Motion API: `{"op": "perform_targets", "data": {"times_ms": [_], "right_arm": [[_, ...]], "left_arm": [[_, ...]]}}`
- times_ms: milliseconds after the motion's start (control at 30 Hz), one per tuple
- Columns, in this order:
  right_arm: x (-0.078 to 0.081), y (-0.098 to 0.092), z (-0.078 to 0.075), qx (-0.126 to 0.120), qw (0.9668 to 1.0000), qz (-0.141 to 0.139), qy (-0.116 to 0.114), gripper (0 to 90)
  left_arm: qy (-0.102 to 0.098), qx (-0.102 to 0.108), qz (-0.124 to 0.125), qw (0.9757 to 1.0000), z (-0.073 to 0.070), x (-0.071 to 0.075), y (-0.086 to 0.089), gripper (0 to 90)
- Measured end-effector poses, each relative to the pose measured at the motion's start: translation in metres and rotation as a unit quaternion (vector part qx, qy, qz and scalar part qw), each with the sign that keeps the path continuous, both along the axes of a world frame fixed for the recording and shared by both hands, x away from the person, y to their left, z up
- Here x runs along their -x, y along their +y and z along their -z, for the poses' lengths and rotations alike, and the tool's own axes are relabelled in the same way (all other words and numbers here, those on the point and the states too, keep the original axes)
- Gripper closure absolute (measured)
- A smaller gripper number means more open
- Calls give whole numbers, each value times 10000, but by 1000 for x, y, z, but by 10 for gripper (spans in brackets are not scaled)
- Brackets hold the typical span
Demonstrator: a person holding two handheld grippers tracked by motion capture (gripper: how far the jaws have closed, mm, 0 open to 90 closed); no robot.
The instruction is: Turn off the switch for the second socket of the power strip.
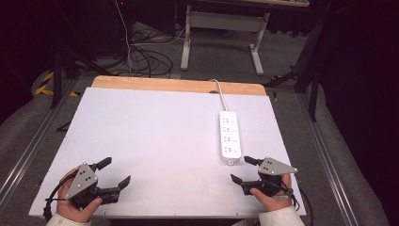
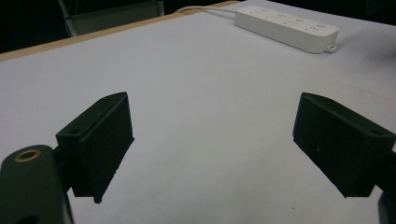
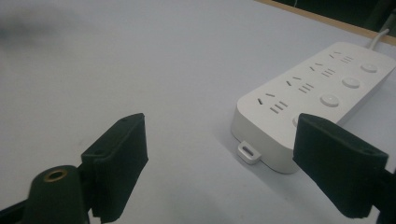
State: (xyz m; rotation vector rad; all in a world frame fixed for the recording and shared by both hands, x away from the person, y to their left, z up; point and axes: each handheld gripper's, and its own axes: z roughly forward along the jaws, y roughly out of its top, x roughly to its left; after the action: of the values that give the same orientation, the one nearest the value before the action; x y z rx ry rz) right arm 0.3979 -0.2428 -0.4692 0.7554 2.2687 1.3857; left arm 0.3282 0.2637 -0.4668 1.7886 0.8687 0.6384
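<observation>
Worktop (image 1: 155, 136): white sheet over a wooden top, whose far edge shows as a bare strip.
Power strip (image 1: 230, 134): white, flat on the right half of the worktop, lengthwise away from the person; its cord (image 1: 219, 89) runs off the far edge.
Left tongs (image 1: 114, 173): near left corner, held in the left hand (image 1: 77, 205), jaws wide, nothing between them.
Right tongs (image 1: 243, 169): near right corner, held in the right hand (image 1: 268, 195), jaws wide and empty, just short of the power strip's near end.
</observation>
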Motion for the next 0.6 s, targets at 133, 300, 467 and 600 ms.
{"op": "perform_targets", "data": {"times_ms": [133,300,467,600], "right_arm": [[1,0,0,-11,10000,-18,7,184],[1,0,-2,-29,10000,-26,-14,186],[1,1,-3,-26,10000,-31,-18,213],[1,0,-5,-39,10000,-43,-25,229]], "left_arm": [[-59,-87,-19,9999,0,1,0,127],[-56,-152,-33,9999,-1,1,1,125],[-29,-61,-70,10000,-2,2,0,125],[-38,-206,-146,9997,-1,1,1,127]]}}
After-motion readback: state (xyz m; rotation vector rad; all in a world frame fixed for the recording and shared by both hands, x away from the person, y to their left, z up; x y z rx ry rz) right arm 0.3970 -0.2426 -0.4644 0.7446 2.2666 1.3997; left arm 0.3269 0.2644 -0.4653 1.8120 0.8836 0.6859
